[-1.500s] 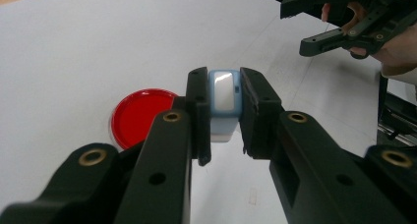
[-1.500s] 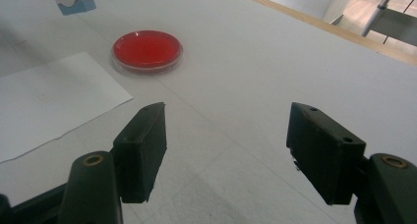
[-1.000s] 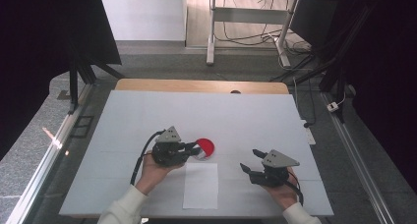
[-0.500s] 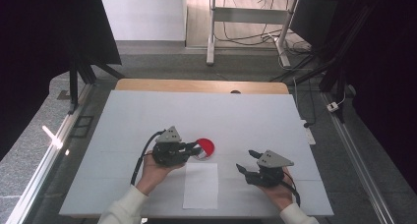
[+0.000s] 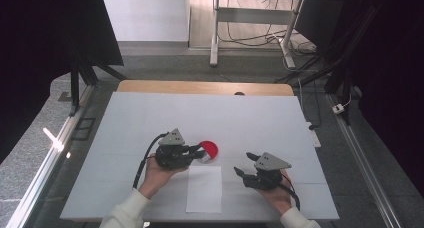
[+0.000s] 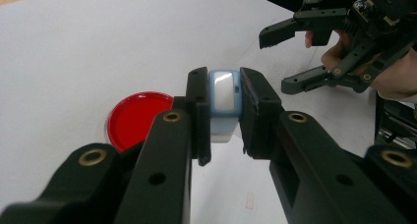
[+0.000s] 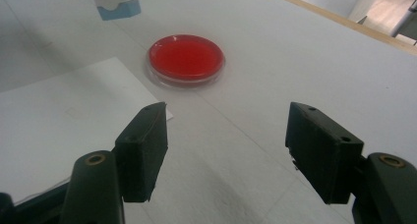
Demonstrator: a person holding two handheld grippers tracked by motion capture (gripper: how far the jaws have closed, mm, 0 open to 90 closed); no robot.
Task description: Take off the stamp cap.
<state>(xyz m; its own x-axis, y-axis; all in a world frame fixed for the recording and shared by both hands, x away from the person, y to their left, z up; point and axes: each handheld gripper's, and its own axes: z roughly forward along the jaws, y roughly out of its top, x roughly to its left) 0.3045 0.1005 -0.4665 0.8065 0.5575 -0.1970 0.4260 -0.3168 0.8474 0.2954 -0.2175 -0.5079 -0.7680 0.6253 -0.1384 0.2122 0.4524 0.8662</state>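
My left gripper (image 5: pixel 199 152) is shut on a small light-blue and white block (image 6: pixel 223 103), held just above the table beside a round red dish (image 5: pixel 208 148). From the left gripper view, the dish (image 6: pixel 137 118) lies to the left of the jaws. My right gripper (image 5: pixel 244 164) stands open near the front right, its jaws pointing left toward the dish with nothing between them. In the right gripper view the dish (image 7: pixel 186 57) sits ahead of the open jaws (image 7: pixel 226 140), and the block's blue end (image 7: pixel 115 0) hangs at the top left.
A white paper sheet (image 5: pixel 204 188) lies on the white table (image 5: pixel 200 113) between the two hands, near the front edge. A wooden strip (image 5: pixel 200 87) runs along the table's far edge. Dark frame posts stand at both sides.
My right gripper has drifted a little to the left, toward the paper and dish. The left gripper and its block have stayed put.
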